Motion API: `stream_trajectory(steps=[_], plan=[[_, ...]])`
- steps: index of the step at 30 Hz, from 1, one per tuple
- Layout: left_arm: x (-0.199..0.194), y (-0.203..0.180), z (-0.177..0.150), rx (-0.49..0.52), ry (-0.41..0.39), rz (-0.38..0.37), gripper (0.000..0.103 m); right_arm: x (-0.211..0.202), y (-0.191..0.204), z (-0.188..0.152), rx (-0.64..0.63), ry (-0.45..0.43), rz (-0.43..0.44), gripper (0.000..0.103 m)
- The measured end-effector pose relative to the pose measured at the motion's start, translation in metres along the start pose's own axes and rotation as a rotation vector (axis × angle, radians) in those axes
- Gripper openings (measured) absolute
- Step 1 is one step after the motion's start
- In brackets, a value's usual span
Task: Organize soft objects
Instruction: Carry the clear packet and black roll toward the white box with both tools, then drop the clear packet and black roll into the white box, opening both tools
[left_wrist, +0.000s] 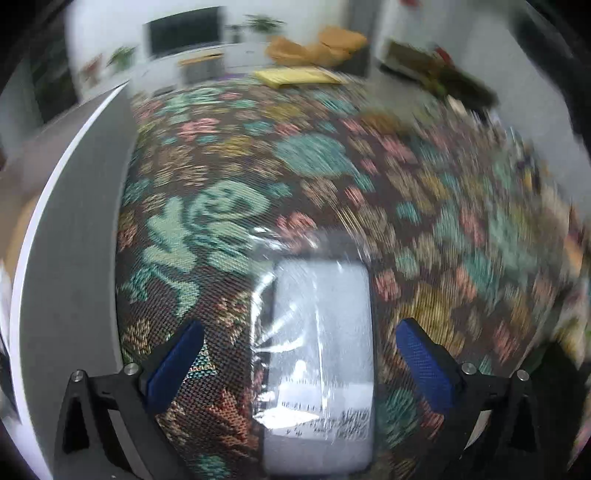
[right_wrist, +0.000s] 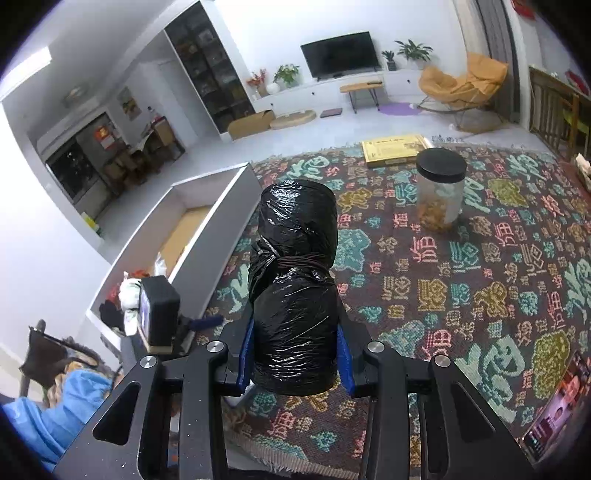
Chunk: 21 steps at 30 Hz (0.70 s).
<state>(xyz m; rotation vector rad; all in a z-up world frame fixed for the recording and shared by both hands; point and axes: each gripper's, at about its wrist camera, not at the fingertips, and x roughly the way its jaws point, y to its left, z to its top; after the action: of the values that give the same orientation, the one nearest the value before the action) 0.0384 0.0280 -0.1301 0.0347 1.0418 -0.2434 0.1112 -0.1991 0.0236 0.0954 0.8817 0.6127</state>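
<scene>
In the left wrist view, a pale grey soft item wrapped in clear plastic (left_wrist: 319, 369) lies on the patterned rug (left_wrist: 295, 155), between the blue pads of my open left gripper (left_wrist: 301, 365); the pads stand apart from it. The view is blurred by motion. In the right wrist view, my right gripper (right_wrist: 293, 354) is shut on a roll of black plastic bags (right_wrist: 295, 280) bound with a dark band, held upright above the rug (right_wrist: 461, 277). A grey-walled open box (right_wrist: 207, 229) with soft items at its near end stands to the left; its wall shows in the left wrist view (left_wrist: 74, 258).
A clear jar with a black lid (right_wrist: 440, 188) stands on the rug farther back, with a flat yellow box (right_wrist: 395, 147) behind it. A blue garment (right_wrist: 55, 410) lies at lower left. An orange chair (right_wrist: 465, 85) and TV bench stand at the far wall.
</scene>
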Motion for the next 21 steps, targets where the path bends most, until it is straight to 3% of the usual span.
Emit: stream_trajectory(steps=[3, 5, 6, 7, 8, 9, 11, 17, 19, 21], plan=[[0.02, -0.011, -0.01, 0.059, 0.067, -0.02, 0.103, 0.001, -0.001, 0.002, 0.009, -0.005, 0.002, 0.039], [0.036, -0.011, -0.012, 0.06, 0.108, 0.043, 0.103, 0.0, 0.001, 0.002, 0.009, -0.007, 0.004, 0.039], [0.033, -0.011, -0.013, 0.057, 0.063, 0.051, 0.102, 0.0, 0.003, 0.003, 0.005, -0.005, 0.004, 0.039], [0.034, -0.008, -0.013, 0.028, 0.069, 0.06, 0.097, 0.0, 0.004, 0.003, 0.001, -0.003, 0.002, 0.039], [0.028, -0.005, -0.012, -0.004, 0.043, 0.062, 0.074, 0.0, 0.005, 0.003, -0.003, 0.0, -0.001, 0.039], [0.022, -0.004, -0.009, -0.017, 0.025, 0.084, 0.074, 0.001, 0.007, 0.003, -0.006, 0.002, -0.002, 0.039], [0.01, 0.003, -0.004, -0.078, 0.004, -0.007, 0.074, 0.002, 0.01, 0.006, -0.004, 0.004, -0.002, 0.039], [-0.082, 0.025, 0.013, -0.208, -0.145, -0.143, 0.074, 0.009, 0.048, 0.036, -0.019, -0.031, 0.062, 0.039], [-0.12, 0.04, 0.017, -0.21, -0.216, -0.106, 0.074, 0.016, 0.076, 0.049, -0.042, -0.038, 0.112, 0.039], [-0.154, 0.069, 0.016, -0.223, -0.267, -0.019, 0.075, 0.026, 0.105, 0.059, -0.074, -0.028, 0.162, 0.039]])
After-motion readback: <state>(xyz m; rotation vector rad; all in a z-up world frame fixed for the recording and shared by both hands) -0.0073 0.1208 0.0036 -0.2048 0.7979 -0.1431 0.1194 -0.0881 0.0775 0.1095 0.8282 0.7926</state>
